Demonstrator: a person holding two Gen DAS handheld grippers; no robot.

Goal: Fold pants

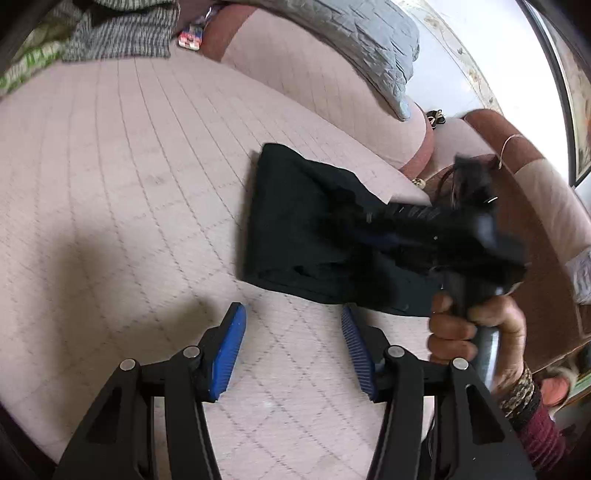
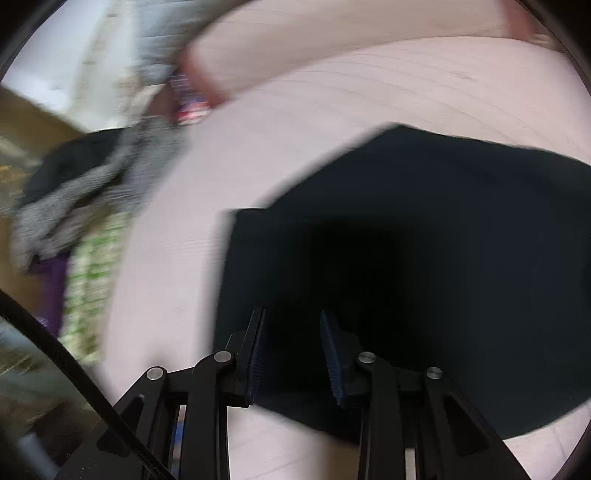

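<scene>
Black pants (image 1: 291,218) lie folded into a compact shape on the pink quilted sofa seat (image 1: 122,177). My left gripper (image 1: 291,314) is open and empty, just in front of the pants' near edge. My right gripper body (image 1: 476,236) shows in the left wrist view, held by a hand above the pants' right side. In the right wrist view the right gripper (image 2: 291,321) is open over the black pants (image 2: 424,236), with nothing between its blue pads. That view is blurred by motion.
A grey knit garment (image 1: 122,33) and a green patterned cloth (image 1: 26,70) lie at the seat's far left. A grey-blue quilted blanket (image 1: 369,48) drapes over the sofa back. A brown and pink armrest (image 1: 517,177) stands at the right.
</scene>
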